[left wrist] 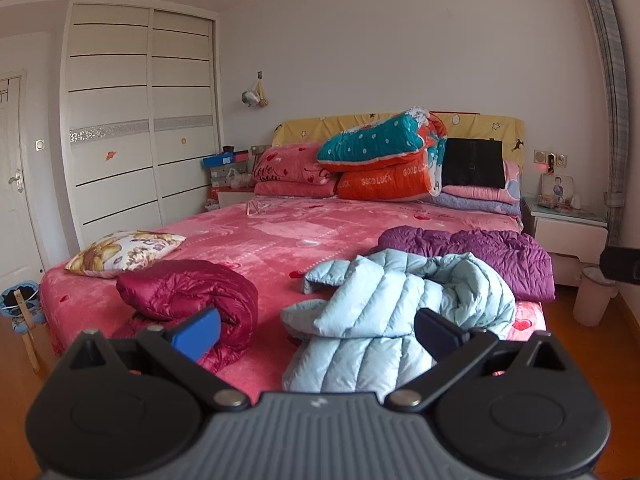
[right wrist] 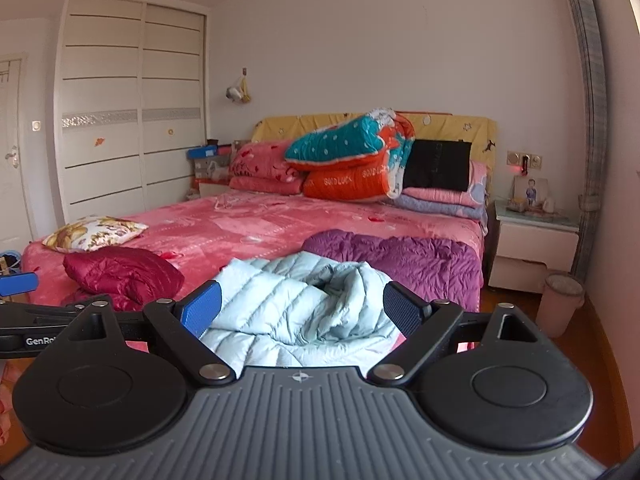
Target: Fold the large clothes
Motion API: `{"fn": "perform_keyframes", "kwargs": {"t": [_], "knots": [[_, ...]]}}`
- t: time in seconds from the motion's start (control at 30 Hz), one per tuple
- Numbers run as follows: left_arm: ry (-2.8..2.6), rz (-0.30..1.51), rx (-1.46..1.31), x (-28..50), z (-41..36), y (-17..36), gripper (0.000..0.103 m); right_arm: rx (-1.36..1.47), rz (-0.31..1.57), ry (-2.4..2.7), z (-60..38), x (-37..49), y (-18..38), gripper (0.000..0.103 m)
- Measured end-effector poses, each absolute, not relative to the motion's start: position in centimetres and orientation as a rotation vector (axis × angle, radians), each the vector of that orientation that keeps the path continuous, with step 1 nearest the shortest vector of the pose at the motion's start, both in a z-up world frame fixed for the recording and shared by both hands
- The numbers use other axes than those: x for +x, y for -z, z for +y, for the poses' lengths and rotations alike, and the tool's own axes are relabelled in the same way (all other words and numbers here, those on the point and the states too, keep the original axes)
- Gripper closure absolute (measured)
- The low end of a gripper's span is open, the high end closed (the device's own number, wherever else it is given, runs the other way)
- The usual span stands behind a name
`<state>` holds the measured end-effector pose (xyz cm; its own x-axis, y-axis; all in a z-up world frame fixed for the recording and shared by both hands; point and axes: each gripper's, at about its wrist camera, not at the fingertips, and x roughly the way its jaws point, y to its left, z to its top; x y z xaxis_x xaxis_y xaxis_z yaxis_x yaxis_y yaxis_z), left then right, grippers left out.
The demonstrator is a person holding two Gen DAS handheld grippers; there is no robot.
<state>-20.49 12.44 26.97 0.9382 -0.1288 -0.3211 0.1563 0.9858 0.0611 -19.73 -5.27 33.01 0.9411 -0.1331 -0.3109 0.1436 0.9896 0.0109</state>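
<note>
Both grippers, left (left wrist: pixel 316 334) and right (right wrist: pixel 302 312), hover with jaws spread, empty, before the crumpled blue jacket (left wrist: pixel 384 312) (bed's near edge); best to pinch its hem corners and spread it flat first.

White wardrobe (left wrist: pixel 140 120) beside pink-covered bed (left wrist: pixel 280 236).

Near edge: pale blue quilted jacket (left wrist: pixel 384 320); dark red quilted jacket (left wrist: pixel 192 300) to its left, purple quilted jacket (left wrist: pixel 480 252) right. Pink blanket (left wrist: pixel 280 236) with red hearts covers the bed; left, a white cushion (left wrist: pixel 124 252) with gold-brown flowers. Far end: teal white-dotted and orange quilt (left wrist: pixel 384 160), yellow starred headboard cover (left wrist: pixel 340 126), black panel (left wrist: pixel 472 162).
</note>
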Motion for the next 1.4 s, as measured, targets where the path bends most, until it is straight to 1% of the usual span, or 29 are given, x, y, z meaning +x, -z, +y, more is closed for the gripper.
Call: {"fn": "perform_keyframes", "kwargs": {"t": [0.57,0.83,1.13,1.23,1.4], "knots": [[0.158,0.372,0.063,-18.7,11.2,-24.2,0.001,0.022,0.331,0.202,-6.8,-16.8,-26.8,0.000],[0.194,0.427,0.070,-17.2,9.4,-21.5,0.001,0.067,0.340,0.267,-9.3,-15.0,-22.4,0.000],[0.268,0.433,0.119,-16.0,6.7,-18.8,0.001,0.137,0.360,0.272,-12.4,-12.7,-17.8,0.000],[0.275,0.422,0.125,-15.3,6.5,-18.2,0.001,0.163,0.382,0.273,-13.3,-11.7,-16.0,0.000],[0.271,0.456,0.091,-13.6,6.3,-16.9,0.001,0.206,0.431,0.282,-15.2,-10.1,-13.1,0.000]]}}
